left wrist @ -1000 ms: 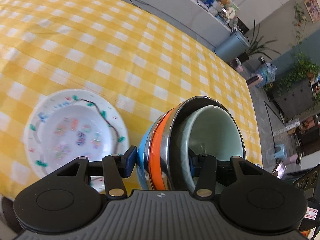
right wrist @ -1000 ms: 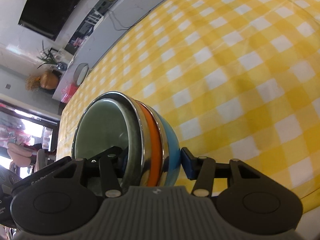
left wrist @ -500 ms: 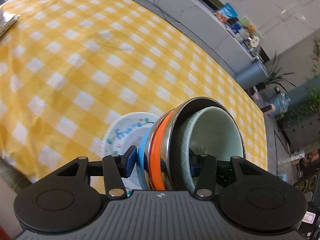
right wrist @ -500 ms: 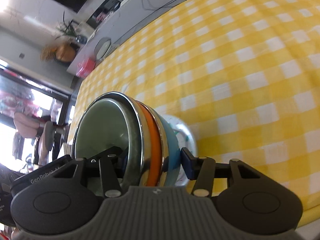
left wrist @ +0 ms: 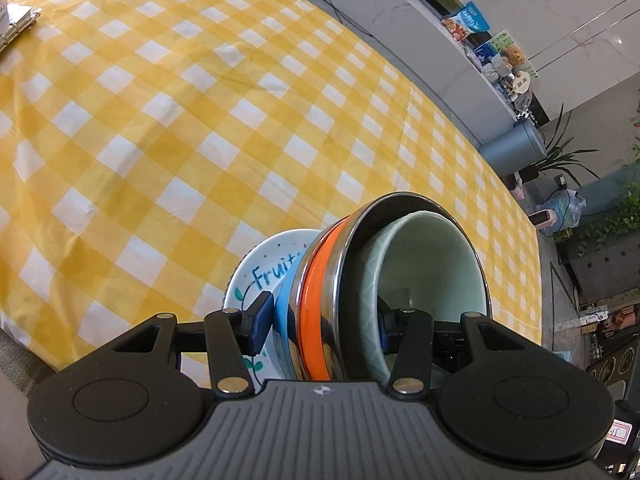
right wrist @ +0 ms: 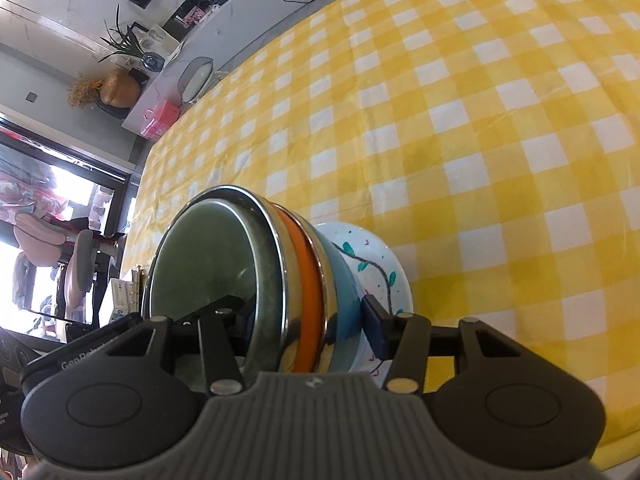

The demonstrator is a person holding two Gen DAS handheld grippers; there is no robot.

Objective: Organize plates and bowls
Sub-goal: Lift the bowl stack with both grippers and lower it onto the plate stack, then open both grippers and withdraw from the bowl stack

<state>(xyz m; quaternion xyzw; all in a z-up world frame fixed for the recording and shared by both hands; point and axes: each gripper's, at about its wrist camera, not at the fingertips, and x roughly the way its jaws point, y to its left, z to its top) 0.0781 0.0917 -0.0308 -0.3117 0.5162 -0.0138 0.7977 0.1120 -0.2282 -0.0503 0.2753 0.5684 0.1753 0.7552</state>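
Our bowls (left wrist: 400, 280) nest as a stack: pale green inside steel, with an orange band, then blue outermost. They hide most of the plate (left wrist: 260, 276) lying on the checked cloth (left wrist: 160, 120) beneath; only part of its rim, the word "fruit" and a painted vine show. Each inner pad sits inside the green bowl, partly hidden. Our left gripper (left wrist: 322, 322) and right gripper (right wrist: 304, 320) each pinch the stack's wall from opposite sides. A second ago the plate lay clear off to the side; now the stack hangs over it.
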